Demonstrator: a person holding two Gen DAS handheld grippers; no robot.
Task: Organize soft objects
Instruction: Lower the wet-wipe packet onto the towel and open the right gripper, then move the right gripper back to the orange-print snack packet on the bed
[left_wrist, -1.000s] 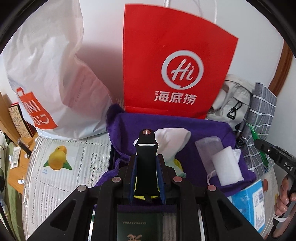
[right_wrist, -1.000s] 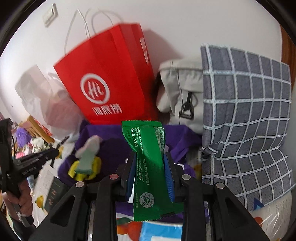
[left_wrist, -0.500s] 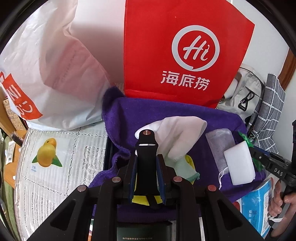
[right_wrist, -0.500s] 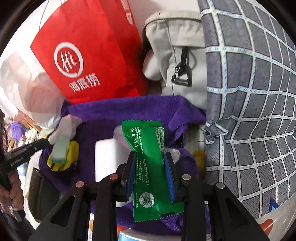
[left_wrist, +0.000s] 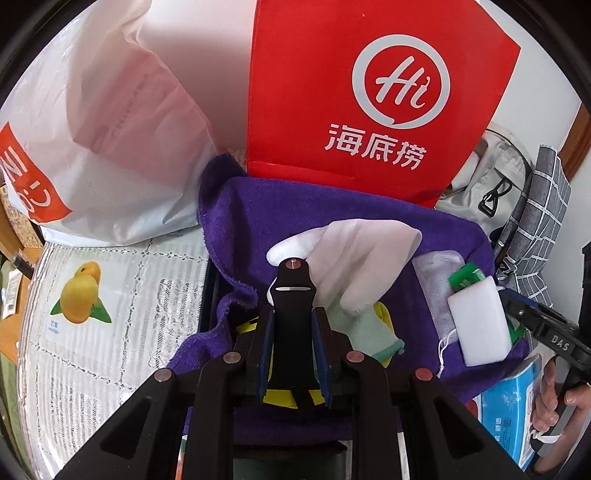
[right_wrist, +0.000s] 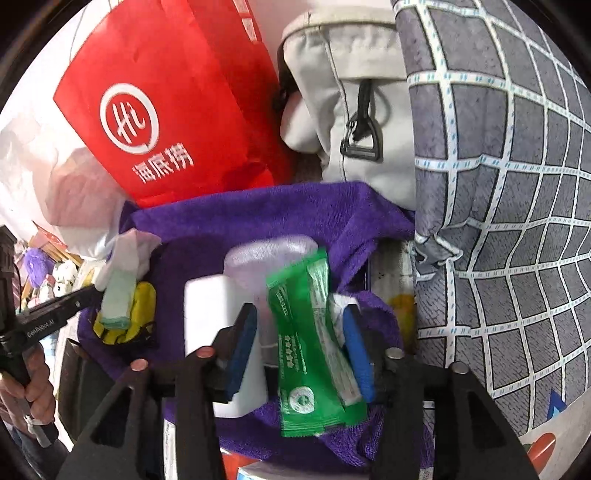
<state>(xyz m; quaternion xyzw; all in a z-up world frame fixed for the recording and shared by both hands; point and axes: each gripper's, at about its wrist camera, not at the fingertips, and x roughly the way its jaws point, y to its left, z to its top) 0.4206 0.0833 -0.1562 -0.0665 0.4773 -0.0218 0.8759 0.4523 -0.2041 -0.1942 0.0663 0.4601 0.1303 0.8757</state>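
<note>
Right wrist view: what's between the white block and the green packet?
A clear mesh pouch lies between the white block and green packet, partly under both, on the purple towel.

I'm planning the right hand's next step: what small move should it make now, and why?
Probably lift the right tool straight away. Its jaws have just been opening, and the green packet between them looks loose, tilted onto the purple towel beside the white block.
</note>
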